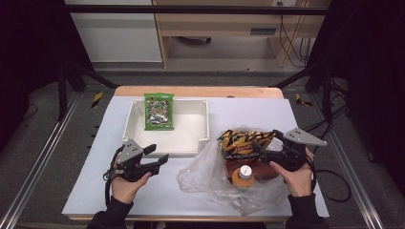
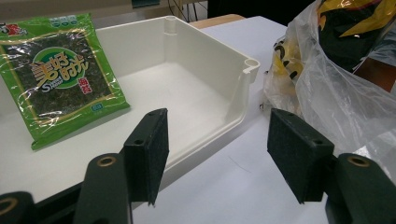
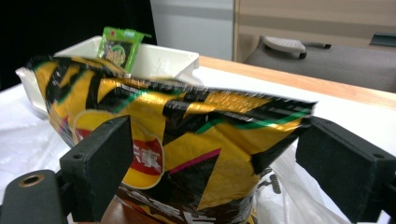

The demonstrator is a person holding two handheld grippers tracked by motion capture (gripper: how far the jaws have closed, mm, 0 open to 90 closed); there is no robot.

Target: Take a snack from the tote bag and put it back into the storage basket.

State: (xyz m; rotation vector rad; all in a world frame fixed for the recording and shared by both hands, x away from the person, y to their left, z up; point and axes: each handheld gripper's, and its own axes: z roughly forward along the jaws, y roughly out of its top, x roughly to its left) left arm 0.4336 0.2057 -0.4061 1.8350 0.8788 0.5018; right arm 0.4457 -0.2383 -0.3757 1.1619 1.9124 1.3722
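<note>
A yellow-and-black chip bag (image 1: 241, 140) (image 3: 187, 130) stands upright in a clear plastic bag (image 1: 205, 171) (image 2: 327, 93) at the table's right. My right gripper (image 1: 266, 141) (image 3: 215, 158) is open, one jaw on each side of the chip bag. Whether the pads touch it is unclear. An orange bottle with a white cap (image 1: 244, 175) lies in the plastic bag beside something brown. A green seaweed packet (image 1: 158, 113) (image 2: 56, 74) leans in the white tray (image 1: 205, 124) (image 2: 233, 88). My left gripper (image 1: 160, 153) (image 2: 217, 149) is open and empty, just in front of the tray.
A white mat (image 1: 95, 157) covers the table, with a wooden edge along the back. Metal rails run down both sides of the table. Cables trail off to the right. Bare mat lies at the front left.
</note>
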